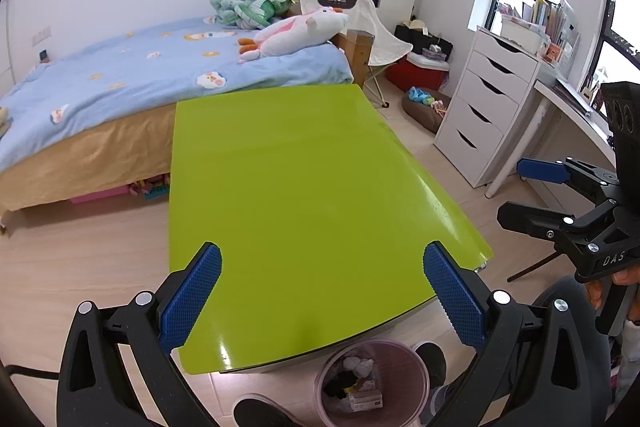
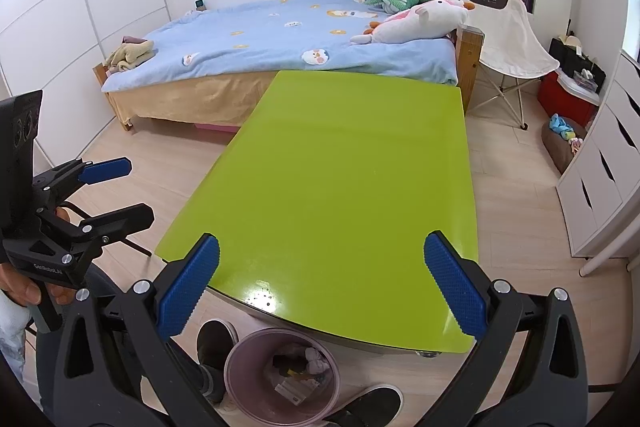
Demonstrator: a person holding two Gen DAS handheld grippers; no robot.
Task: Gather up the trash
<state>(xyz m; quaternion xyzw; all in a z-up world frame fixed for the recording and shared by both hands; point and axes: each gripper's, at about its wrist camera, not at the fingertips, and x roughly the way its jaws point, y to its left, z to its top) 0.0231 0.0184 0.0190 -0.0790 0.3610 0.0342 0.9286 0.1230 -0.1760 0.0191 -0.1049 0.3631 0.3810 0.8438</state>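
Note:
A translucent pink trash bin (image 1: 370, 383) stands on the floor at the near edge of the green table (image 1: 304, 187), with crumpled paper and small boxes inside. It also shows in the right wrist view (image 2: 282, 375). My left gripper (image 1: 322, 267) is open and empty above the table's near end. My right gripper (image 2: 322, 259) is open and empty above the same end of the green table (image 2: 344, 167). The right gripper (image 1: 520, 193) shows at the right edge of the left wrist view, the left gripper (image 2: 136, 189) at the left edge of the right wrist view.
A bed (image 2: 280, 35) with a blue cover and plush toys stands behind the table. A white drawer unit (image 1: 484, 107) and a desk stand to the right, with a white folding chair (image 2: 508, 39) and a red box (image 1: 416, 75) beyond. My shoes (image 2: 368, 407) flank the bin.

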